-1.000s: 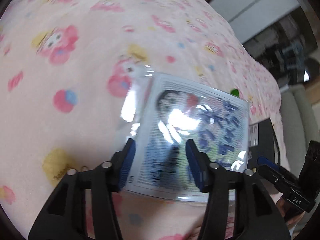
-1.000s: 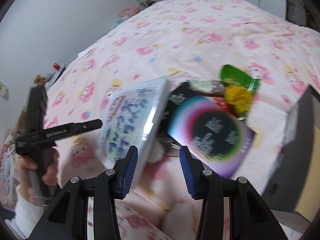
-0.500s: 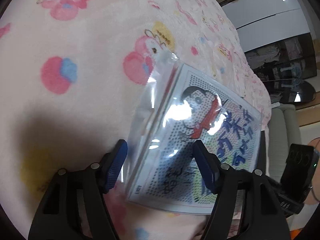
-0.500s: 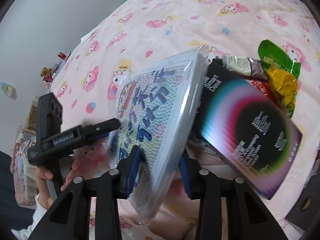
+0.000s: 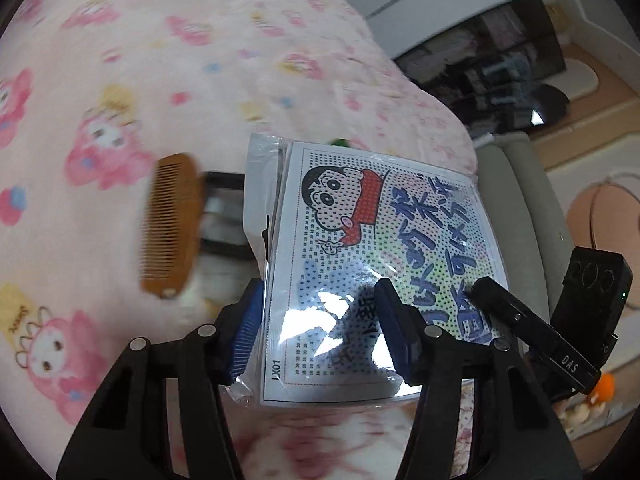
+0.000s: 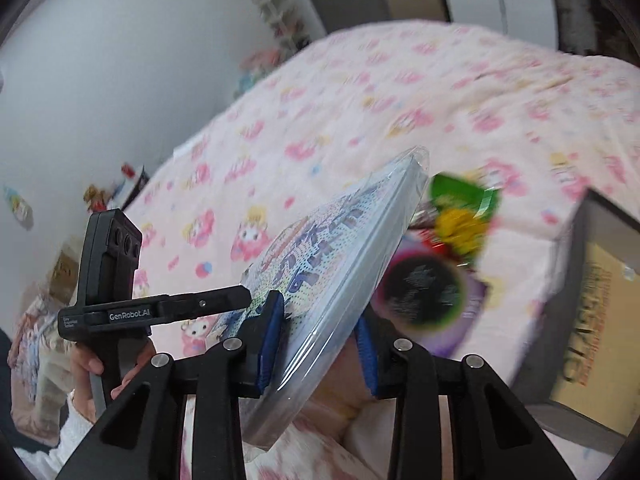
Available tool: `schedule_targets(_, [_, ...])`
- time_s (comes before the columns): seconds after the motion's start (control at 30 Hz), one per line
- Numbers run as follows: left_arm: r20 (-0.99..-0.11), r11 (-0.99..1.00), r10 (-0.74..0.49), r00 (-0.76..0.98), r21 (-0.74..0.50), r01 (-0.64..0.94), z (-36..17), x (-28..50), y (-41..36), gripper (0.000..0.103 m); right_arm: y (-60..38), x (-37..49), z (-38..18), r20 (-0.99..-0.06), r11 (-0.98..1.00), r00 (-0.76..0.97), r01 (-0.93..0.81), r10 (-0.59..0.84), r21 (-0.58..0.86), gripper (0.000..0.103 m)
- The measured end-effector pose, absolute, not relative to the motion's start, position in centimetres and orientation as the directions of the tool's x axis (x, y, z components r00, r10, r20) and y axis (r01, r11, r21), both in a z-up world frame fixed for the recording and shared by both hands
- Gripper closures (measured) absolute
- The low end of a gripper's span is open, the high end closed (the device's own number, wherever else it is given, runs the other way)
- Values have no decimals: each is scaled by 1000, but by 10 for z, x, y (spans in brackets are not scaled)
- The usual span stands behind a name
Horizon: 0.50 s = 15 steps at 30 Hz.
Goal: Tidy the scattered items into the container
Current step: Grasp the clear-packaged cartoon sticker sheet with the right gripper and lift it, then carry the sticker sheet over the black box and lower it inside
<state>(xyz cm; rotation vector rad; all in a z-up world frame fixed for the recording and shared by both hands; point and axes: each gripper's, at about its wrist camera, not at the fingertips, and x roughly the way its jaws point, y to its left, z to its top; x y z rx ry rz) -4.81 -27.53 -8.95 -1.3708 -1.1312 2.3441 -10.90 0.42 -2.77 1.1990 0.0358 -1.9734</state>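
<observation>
A flat cartoon bead-kit pack (image 5: 384, 232) in a clear bag hangs tilted above the pink blanket (image 5: 160, 60). My left gripper (image 5: 320, 286) has the pack's near edge between its closing jaws, one finger on the printed face and the other under the bag's edge. My right gripper (image 6: 318, 312) is closing on the pack's (image 6: 340, 240) other edge, its blue pads on both sides. Each view shows the other gripper's fingers (image 5: 504, 312) (image 6: 208, 304) lying on the pack's face. The dark box (image 6: 592, 280) with a cardboard-coloured inside stands at the right.
A wooden comb (image 5: 172, 224) lies on a dark flat item (image 5: 224, 200) under the raised pack. A green and yellow snack bag (image 6: 464, 208) and a black and purple card (image 6: 424, 292) lie near the box. A grey sofa (image 5: 516, 208) borders the bed. A hand (image 6: 88, 360) holds the left gripper.
The pack has come up off the blanket with both grippers, uncovering the comb. The right jaws narrowed onto the pack. The left jaws widened, then narrowed again.
</observation>
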Motion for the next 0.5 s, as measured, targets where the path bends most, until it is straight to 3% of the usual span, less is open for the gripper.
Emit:
schedule_targets(0.27, [-617,-697,636,-464,-717,-1,-43,-107,-158,47,142,-108,30,-692,-781,-430,533,-580,324,72])
schedule_targets(0.5, [-667,-701,691,-281,-712,-33,-63,-174,-31,47,247,-150,22,-734,-876,-508,409,-452,256,72])
